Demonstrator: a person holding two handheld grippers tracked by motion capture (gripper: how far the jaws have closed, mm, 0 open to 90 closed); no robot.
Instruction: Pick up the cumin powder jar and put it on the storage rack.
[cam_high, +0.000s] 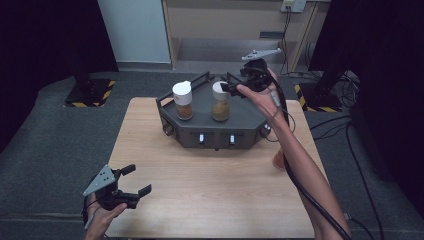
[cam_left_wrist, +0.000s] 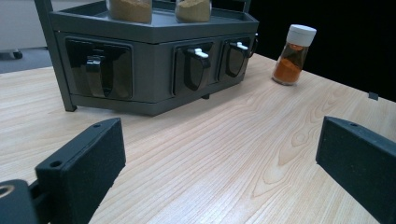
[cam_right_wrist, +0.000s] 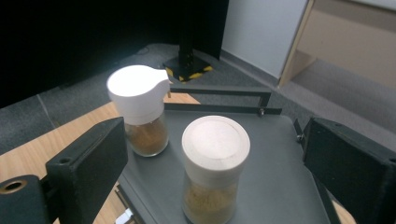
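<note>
High view: your right tongs (cam_high: 239, 84) hang over the back right of the dark rack (cam_high: 240, 125), jaws apart, right beside the near jar's white cap (cam_high: 220, 91) but not gripping it as far as this angle shows. Two spice jars stand upright on the rack top, so that placing looks done; a third jar (cam_high: 279, 160) stands on the surface, mostly hidden behind your right forearm, so it probably goes next. Your left tongs (cam_high: 131, 182) sit low at the front left corner of the surface (cam_high: 210, 200), wide and empty. Left gripper view: jaws spread wide over bare wood, nothing between them; the orange spice jar (cam_left_wrist: 293, 53) stands upright on the surface, well apart from the rack's right end. Right gripper view: jaws wide, holding nothing; the light-powder jar (cam_right_wrist: 215, 168) stands below between them, untouched, and the brown-powder jar (cam_right_wrist: 140, 112) stands just behind it on the rack top.
</note>
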